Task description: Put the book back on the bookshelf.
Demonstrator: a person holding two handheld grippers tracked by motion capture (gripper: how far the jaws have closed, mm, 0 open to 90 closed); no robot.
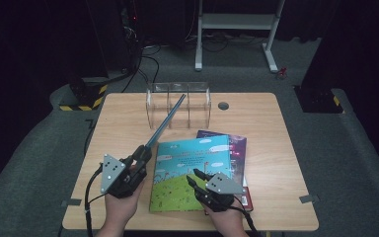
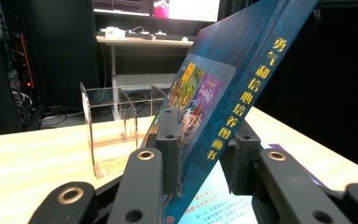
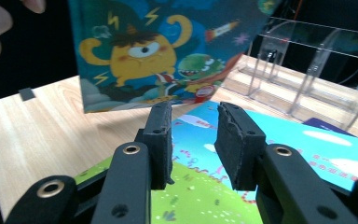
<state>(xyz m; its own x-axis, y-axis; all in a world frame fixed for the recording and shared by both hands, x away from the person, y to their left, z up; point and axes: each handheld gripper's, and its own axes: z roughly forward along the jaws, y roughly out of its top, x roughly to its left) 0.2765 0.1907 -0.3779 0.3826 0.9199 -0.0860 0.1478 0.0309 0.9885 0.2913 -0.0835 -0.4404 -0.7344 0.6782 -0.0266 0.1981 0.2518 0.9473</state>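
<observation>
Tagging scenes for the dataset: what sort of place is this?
Probably a lab or recording room, kept dark: a lone wooden table on grey carpet, a height-adjustable desk frame behind it, and cables running to dark equipment at the back.

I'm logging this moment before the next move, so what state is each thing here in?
Blue book: lifted, tilted, clamped near its spine.
Left gripper: shut on the blue book.
Right gripper: open, holding nothing, above the picture book.
Picture book: closed, lying flat on top of the stack.
Purple book: flat, mostly covered.
Clear rack: upright, empty.
</observation>
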